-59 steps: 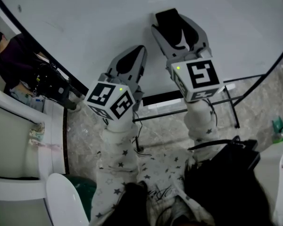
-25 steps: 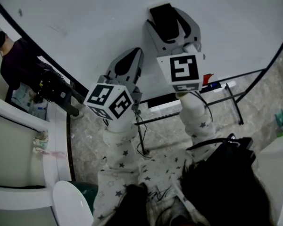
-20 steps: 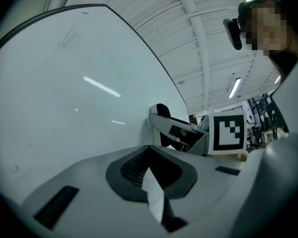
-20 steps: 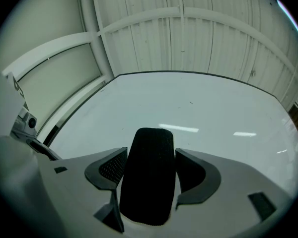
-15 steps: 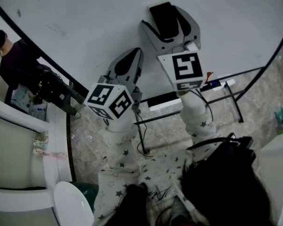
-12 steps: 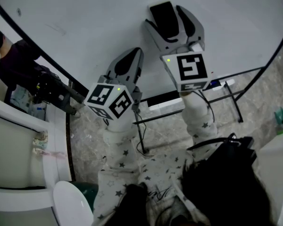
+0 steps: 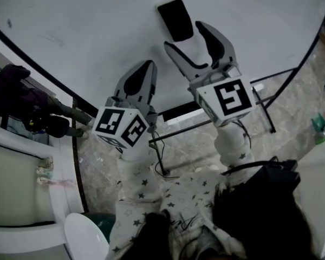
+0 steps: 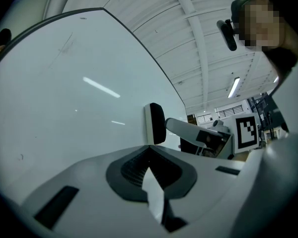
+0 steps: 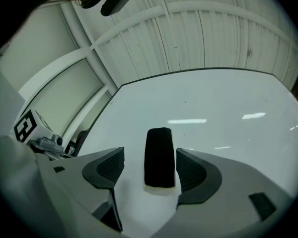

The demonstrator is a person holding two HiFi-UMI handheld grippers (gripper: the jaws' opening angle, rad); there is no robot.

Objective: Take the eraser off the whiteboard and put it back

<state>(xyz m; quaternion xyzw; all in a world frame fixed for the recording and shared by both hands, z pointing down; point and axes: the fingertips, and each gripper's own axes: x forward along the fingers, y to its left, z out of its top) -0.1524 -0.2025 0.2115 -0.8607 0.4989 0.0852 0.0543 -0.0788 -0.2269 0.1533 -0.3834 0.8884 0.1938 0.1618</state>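
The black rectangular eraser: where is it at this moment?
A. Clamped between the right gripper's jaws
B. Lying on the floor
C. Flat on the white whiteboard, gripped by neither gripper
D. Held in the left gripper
C: the black rectangular eraser sits on the white whiteboard, while the right gripper, whose jaws have just been opening, stands wide with a gap to the eraser on each side.

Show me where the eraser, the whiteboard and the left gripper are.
eraser [image 7: 175, 19]: head view, middle of its black back.
whiteboard [image 7: 86, 26]: head view, bare surface left of the eraser.
left gripper [image 7: 146, 65]: head view, tip where its shut jaws meet.
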